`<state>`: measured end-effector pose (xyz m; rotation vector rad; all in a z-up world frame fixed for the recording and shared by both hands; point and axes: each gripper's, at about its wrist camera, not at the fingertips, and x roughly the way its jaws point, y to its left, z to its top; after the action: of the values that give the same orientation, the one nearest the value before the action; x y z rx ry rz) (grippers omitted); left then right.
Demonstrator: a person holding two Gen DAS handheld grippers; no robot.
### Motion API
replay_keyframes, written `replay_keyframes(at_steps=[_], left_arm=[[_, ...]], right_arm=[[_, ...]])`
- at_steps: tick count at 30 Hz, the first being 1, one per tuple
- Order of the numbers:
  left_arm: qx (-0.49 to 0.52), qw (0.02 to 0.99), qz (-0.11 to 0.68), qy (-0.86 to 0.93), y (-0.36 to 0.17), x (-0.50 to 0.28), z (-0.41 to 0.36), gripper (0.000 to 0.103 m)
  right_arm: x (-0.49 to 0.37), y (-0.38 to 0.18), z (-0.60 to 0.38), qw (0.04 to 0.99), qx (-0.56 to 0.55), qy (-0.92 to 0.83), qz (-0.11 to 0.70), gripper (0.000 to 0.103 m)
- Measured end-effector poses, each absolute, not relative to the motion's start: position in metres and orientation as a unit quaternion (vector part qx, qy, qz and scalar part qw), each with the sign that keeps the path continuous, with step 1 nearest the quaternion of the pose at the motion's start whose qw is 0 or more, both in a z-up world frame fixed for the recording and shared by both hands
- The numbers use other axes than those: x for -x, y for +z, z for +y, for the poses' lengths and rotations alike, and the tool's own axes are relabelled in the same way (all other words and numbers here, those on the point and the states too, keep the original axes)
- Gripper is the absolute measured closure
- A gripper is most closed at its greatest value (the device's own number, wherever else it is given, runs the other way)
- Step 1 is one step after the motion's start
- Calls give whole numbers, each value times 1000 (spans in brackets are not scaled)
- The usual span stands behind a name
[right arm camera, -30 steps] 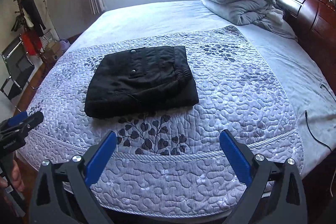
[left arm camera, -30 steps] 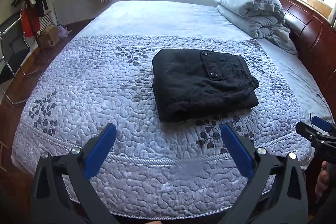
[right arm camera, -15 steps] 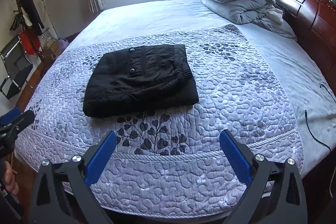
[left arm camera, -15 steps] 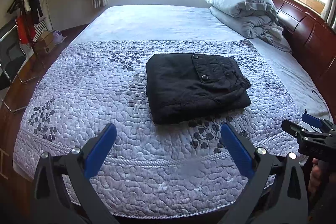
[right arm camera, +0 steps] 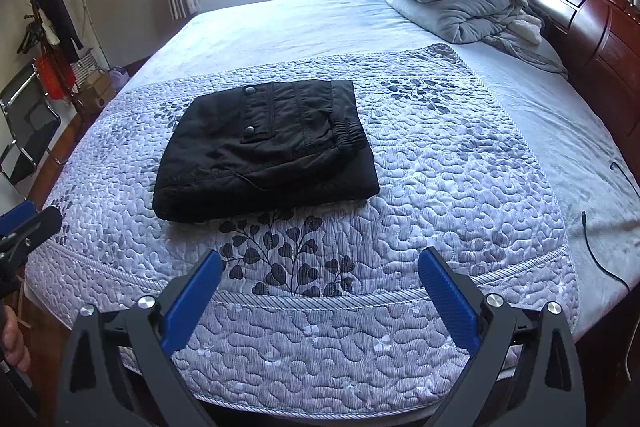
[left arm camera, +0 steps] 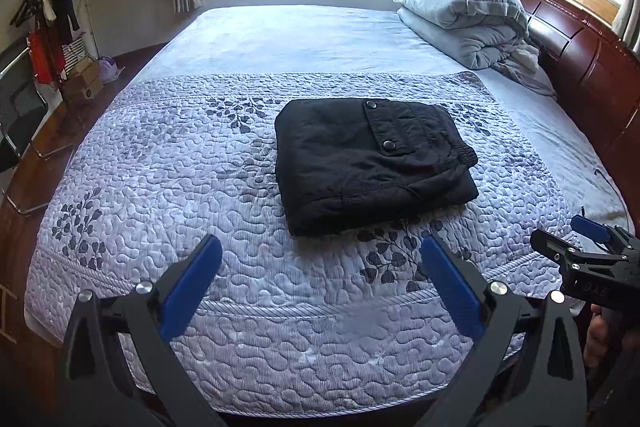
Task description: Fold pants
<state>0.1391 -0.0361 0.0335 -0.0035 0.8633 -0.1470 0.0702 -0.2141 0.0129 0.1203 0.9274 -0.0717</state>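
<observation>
The pants lie folded into a compact black rectangle on the quilt that covers the near part of the bed. A pocket flap with two snap buttons faces up, and the elastic waistband sits at the bundle's right edge. In the left wrist view the pants are ahead of the left hand-held gripper and a little to its right, well apart from its fingertips. In the right wrist view the pants lie ahead of the right hand-held gripper and to its left, also well apart.

Both hand-held grippers hang over the near edge of the bed with their blue-padded fingers spread wide. Neither holds or touches anything; only the quilt shows between the fingers. The right hand-held gripper also shows at the right edge of the left wrist view, and the tip of the left one at the left edge of the right wrist view.

A rolled grey duvet sits at the far right of the bed, against the dark wooden headboard. A thin black cable lies on the sheet near the right edge.
</observation>
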Motion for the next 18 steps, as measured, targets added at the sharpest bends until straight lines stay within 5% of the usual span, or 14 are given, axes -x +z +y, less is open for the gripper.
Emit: replay_keyframes(at_steps=[18], left_arm=[[-2,902,426,-70,28,-142,-35,3]], right_arm=[[-70,12,-214,892,-57,-37,448,4]])
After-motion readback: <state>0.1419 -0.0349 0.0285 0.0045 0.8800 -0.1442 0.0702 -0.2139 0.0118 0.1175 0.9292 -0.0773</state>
